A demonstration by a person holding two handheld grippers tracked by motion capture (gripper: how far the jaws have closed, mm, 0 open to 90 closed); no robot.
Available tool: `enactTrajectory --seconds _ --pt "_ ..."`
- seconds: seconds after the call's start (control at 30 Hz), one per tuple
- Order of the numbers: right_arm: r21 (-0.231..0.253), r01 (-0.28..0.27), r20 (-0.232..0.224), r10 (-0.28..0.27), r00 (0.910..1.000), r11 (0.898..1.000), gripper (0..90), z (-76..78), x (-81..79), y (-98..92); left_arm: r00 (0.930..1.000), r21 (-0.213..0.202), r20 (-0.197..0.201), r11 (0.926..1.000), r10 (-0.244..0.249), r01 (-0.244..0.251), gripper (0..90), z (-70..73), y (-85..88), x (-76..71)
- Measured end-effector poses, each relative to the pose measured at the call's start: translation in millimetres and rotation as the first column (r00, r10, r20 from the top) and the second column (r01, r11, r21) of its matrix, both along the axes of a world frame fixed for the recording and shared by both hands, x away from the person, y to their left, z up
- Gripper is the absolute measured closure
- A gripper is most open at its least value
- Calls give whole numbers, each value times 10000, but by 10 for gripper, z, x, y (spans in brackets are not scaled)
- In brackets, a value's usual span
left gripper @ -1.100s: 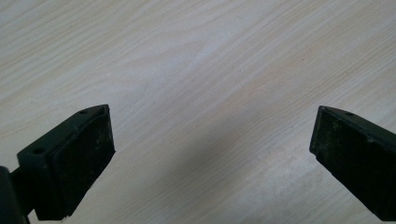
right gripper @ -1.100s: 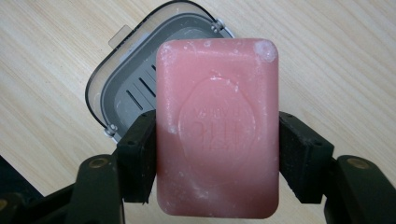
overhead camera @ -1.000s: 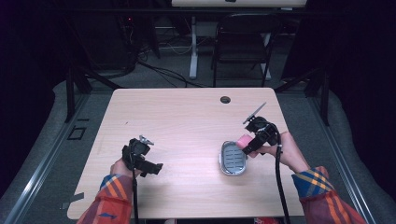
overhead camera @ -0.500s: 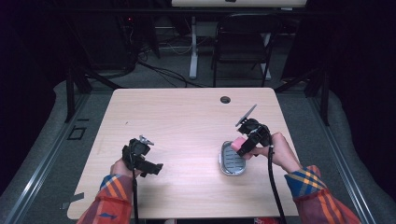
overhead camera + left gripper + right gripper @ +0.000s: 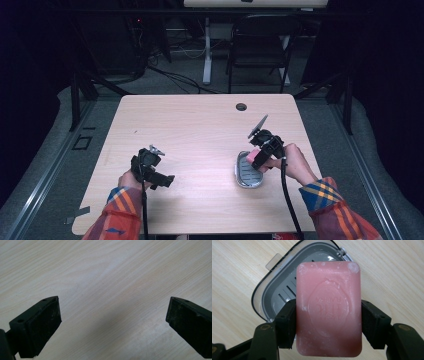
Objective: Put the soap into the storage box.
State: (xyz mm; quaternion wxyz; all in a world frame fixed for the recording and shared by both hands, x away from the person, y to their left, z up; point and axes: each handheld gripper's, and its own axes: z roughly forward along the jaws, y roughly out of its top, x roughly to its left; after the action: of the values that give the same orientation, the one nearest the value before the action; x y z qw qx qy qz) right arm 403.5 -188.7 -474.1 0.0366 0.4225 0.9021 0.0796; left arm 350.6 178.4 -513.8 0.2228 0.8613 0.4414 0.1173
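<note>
A pink bar of soap (image 5: 328, 308) is clamped between the two black pads of my right gripper (image 5: 328, 322), one pad on each long side. Right under it lies a grey soap dish (image 5: 272, 293) with a slotted floor and a clear rim. From above, the right gripper (image 5: 258, 159) holds the pink soap (image 5: 248, 156) over the far end of the soap dish (image 5: 247, 176) at the table's right. My left gripper (image 5: 160, 179) rests low over the wood at the front left, and its jaws (image 5: 112, 322) stand wide apart with only bare tabletop between them.
The light wooden table (image 5: 200, 130) has a round cable hole (image 5: 241, 107) near its far edge. A dark chair (image 5: 260, 47) and a white desk leg (image 5: 206, 50) stand on the floor beyond it. Both forearms wear plaid sleeves (image 5: 330, 200).
My right gripper has carried the soap left and down, from beside the dish's far right edge to just over its far end. The left gripper has stayed put.
</note>
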Motion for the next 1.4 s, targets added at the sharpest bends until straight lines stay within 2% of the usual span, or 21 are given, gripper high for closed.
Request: enactTrajectory --seconds 0.07,0.17,0.27,0.33,0.37,0.4,0.57,0.77,0.83,0.9,0.93,1.17,1.27,1.3,1.37,1.4 --pt "-141 -13 -93 12 10000 9999 366 -31 20 13 10000 -6 0 10000 -18 18 0 1 -4 -3" --pt "-444 89 9 -88 10000 9990 366 -76 38 48 10000 -4 15 10000 -6 6 0 1 -2 -3" --pt "-521 108 49 -106 9999 9986 366 -112 41 82 10000 19 1 10000 -32 32 0 8 -3 -8" --pt "-565 261 77 -257 9996 9981 366 -138 47 101 10000 -12 -8 10000 -25 25 0 3 -1 -5" --pt "-467 505 217 -495 9985 9976 366 -162 46 116 10000 -3 -19 10000 -31 31 0 0 -3 -3" --pt "-733 352 101 -345 9994 9967 365 -160 61 123 10000 12 -37 10000 -41 41 0 0 -4 -3" --pt "-747 447 57 -443 9990 9962 365 -212 76 163 10000 -5 -36 10000 -45 45 0 -1 1 0" --pt "-471 475 -92 -480 9988 9978 363 -153 44 174 10000 -3 -42 10000 -65 65 0 1 -4 -4" --pt "-235 544 -123 -547 9984 9982 391 -112 29 167 10000 -15 -43 10000 -55 55 0 0 -3 -5" --pt "-284 297 -447 -309 9985 9992 401 -82 35 158 10000 4 -72 10000 -69 69 0 0 -4 -4" --pt "-23 399 -456 -399 9982 9992 405 -94 22 156 10000 3 -71 10000 -69 69 0 0 -5 -4" --pt "181 145 -693 -132 9975 9997 461 -73 3 140 9999 41 -105 9999 -102 102 0 -2 -7 0" --pt "145 -7 -689 17 9976 9999 490 -39 -6 143 9999 29 -112 9999 -128 128 0 -4 -7 3" --pt "357 73 -576 -52 9983 9993 503 -32 -20 139 9999 31 -103 9999 -126 126 0 -6 -8 5" --pt "343 -73 -401 86 9992 9994 509 10 -30 131 9998 43 -91 9999 -151 152 0 -7 -17 1" --pt "571 25 -143 -17 9999 9984 508 22 -47 126 9998 34 -90 9998 -175 175 0 -4 -20 -2"
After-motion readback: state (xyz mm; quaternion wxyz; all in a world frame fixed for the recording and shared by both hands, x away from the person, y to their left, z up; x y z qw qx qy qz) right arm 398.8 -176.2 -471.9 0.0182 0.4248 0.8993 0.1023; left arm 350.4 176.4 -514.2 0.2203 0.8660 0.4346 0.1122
